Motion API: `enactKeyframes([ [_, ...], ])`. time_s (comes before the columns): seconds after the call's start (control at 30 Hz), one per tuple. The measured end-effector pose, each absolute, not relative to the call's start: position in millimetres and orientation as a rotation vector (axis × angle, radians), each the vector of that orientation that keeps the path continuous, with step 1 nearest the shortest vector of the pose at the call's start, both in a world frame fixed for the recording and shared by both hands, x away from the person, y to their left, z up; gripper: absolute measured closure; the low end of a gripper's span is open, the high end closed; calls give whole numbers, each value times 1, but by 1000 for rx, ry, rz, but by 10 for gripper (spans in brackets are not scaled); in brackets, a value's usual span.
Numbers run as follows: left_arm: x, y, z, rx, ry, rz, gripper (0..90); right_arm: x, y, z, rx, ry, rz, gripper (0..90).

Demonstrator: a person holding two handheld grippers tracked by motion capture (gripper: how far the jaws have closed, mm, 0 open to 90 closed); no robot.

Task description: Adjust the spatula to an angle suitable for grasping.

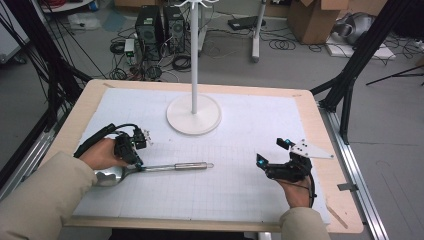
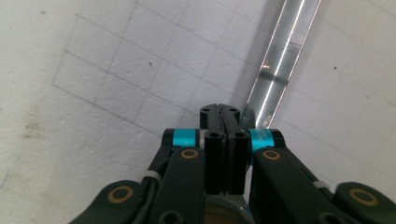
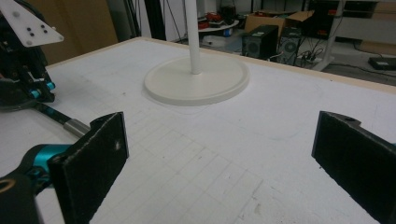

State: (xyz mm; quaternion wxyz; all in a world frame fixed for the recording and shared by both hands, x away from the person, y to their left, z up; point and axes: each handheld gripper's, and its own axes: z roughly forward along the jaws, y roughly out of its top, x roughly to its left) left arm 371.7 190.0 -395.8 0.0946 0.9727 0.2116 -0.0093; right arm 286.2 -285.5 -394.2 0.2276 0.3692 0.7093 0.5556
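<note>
Risk first: left gripper (image 1: 131, 152) has its 2 jaws clenched at the neck of the ladle (image 1: 150, 170), close to the bowl, with the long handle running free beyond the tips. From the left gripper view the jaws look pressed flat together and the shiny handle passes just to their right side, so whether the pads actually bite the metal cannot be told. If the hold is only a thin pinch on smooth steel, a lift could let the ladle pivot or slide out and drop on the white grid mat (image 1: 240, 150).

Ladle lies flat, long axis roughly level across the mat, bowl at the person's left, handle end pointing toward the right gripper (image 1: 272, 154).

Right gripper stands released, jaws wide apart with nothing between them, well apart from the handle tip. White stand (image 1: 193, 112) sits beyond both.
</note>
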Motion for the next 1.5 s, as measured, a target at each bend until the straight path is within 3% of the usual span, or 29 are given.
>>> enactKeyframes([
  [0.13, 370, 191, -388, 2875, 593, -5, 831, 287, -285, -394, 1011, 1958, 1526, 28],
  [0.37, 368, 195, -369, 2789, 527, 25, 652, 286, -285, -394, 1012, 1958, 1527, 28],
  [0.63, 364, 204, -350, 2694, 425, 103, 289, 286, -285, -394, 1011, 1954, 1528, 28],
  [0.7, 362, 203, -347, 2673, 454, 137, 151, 287, -285, -394, 1005, 1951, 1526, 28],
  [0.8, 361, 202, -343, 2647, 442, 146, 69, 286, -285, -394, 1009, 1955, 1527, 28],
  [1.03, 356, 190, -337, 2632, 389, 139, 59, 286, -285, -393, 1008, 1956, 1527, 28],
  [1.5, 351, 147, -349, 2754, 263, 138, 63, 286, -286, -393, 1010, 1952, 1533, 28],
])
